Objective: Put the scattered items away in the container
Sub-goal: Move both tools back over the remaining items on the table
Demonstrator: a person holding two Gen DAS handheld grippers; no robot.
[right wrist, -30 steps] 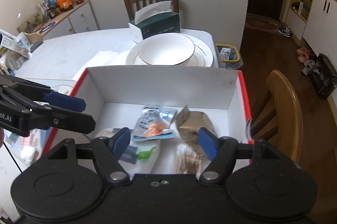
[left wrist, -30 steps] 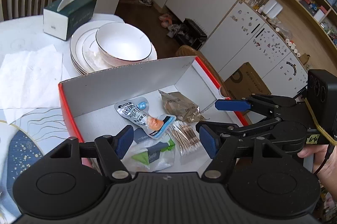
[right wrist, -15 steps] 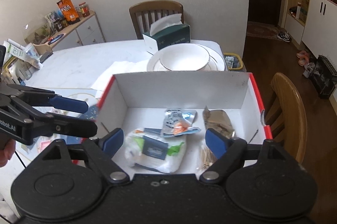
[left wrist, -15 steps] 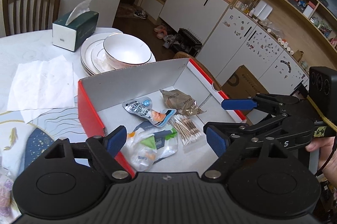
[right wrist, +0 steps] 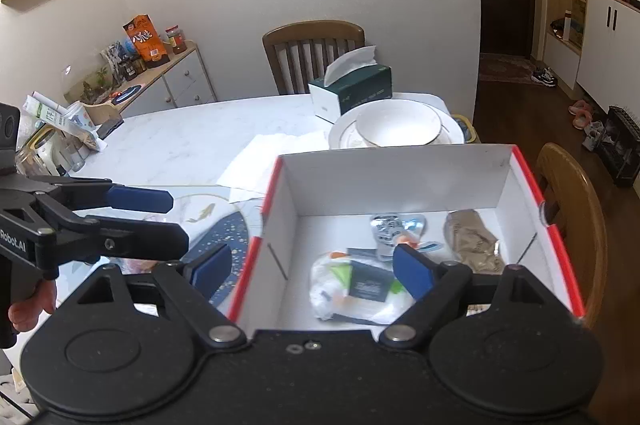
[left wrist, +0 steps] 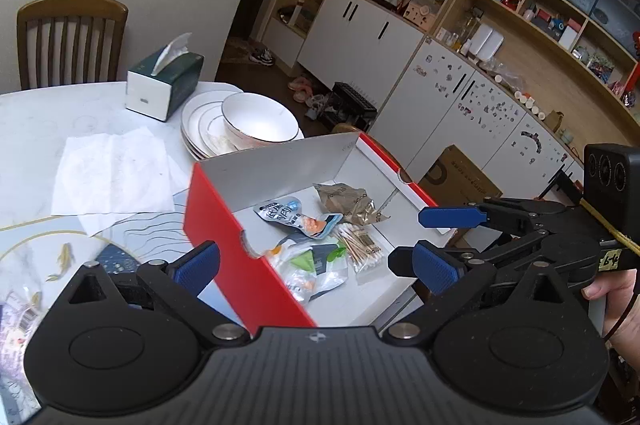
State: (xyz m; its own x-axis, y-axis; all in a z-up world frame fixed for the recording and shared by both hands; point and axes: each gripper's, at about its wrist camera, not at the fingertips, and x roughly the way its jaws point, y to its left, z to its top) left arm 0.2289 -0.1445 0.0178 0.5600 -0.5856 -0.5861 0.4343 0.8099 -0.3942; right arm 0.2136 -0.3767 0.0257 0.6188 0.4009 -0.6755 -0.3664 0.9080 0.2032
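A: Box (right wrist: 392,181), red outside, white inside, open-topped, on the table (right wrist: 180,141) at its near right edge. Contents?

B: Four items on the box floor. Clear bag (right wrist: 360,289) with dark label and green print, nearest the cameras. Blue-silver pouch (right wrist: 390,225) beyond it, toward the far wall. Brown packet (right wrist: 472,241) to the right of the pouch, by the right wall. Swab pack (left wrist: 358,245), seen from the left wrist, just beside the bag and in front of the packet; mostly hidden in the right wrist view.

A: Left gripper (left wrist: 312,265)?

B: Jaws spread wide, just been opening, nothing between the pads. Straddling the red near-left wall of the box in its own view; no contact visible. Seen from the right wrist (right wrist: 160,225), off the box's left side, above the placemat (right wrist: 228,241).

A: Right gripper (right wrist: 312,269)?

B: Also wide, just been opening, empty. Held above the box, left pad outside the left wall, right pad over the bag. A hand (left wrist: 620,301) visible on its grip at the right border of the left wrist view (left wrist: 436,241).

A: Surroundings?

B: Beyond the box: bowl (right wrist: 398,125) on stacked plates (right wrist: 452,135), tissue box (right wrist: 352,91) behind them, paper sheets (left wrist: 108,177) lying flat to the left. Chair (right wrist: 314,53) at the far side, another chair (right wrist: 568,209) right of the box.
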